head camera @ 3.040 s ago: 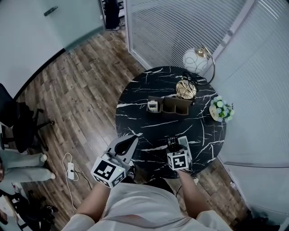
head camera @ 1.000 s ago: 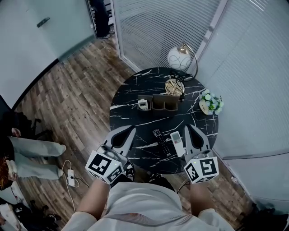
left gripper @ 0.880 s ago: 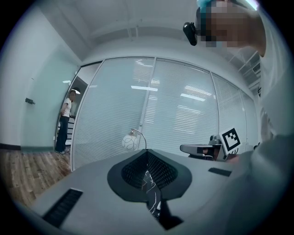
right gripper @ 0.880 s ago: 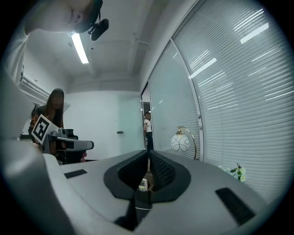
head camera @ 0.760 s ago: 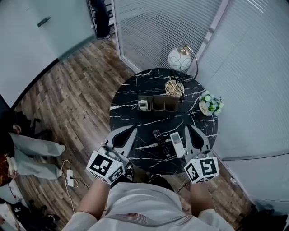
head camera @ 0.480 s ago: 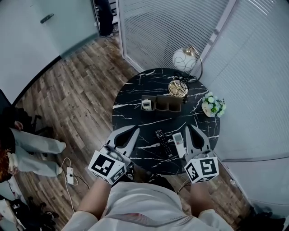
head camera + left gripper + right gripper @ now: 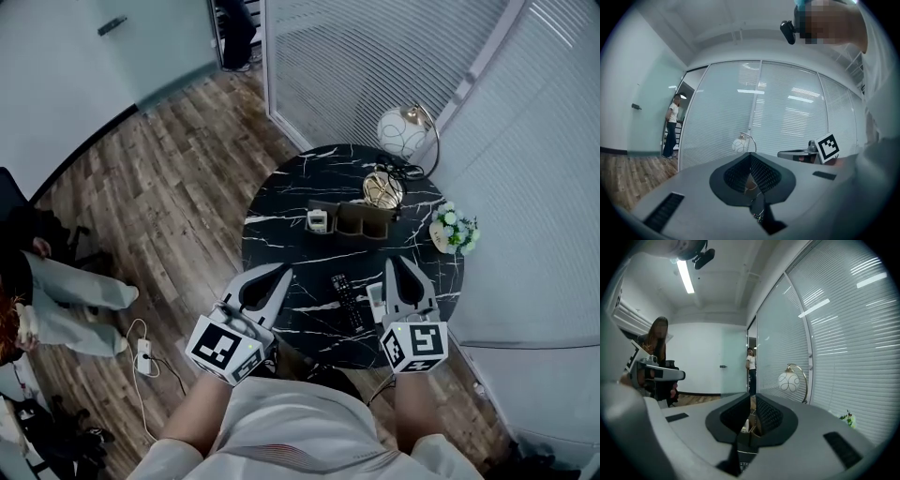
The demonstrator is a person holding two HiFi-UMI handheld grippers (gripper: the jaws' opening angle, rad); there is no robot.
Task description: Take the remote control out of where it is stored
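Remote control (image 7: pixel 348 302), black, lies flat on the round black marble table (image 7: pixel 281 234) near its front edge, between the left gripper (image 7: pixel 283 273) and the right gripper (image 7: pixel 398 263). Both grippers have their jaws together and hold nothing. A white remote (image 7: pixel 374 297) lies just beside it. Farther back stands a desk organizer (image 7: pixel 353 221).

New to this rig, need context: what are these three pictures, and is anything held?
No robot: a person holds a two-jaw gripper in each hand. The top-down picture comes from a camera on their head; the other two cameras ride on the grippers, looking along the jaws. The left gripper and right gripper are both shut, empty. On the round black table lie a black remote and a white remote; behind them stand an organizer with a small white device in one end slot, a globe lamp and flowers.
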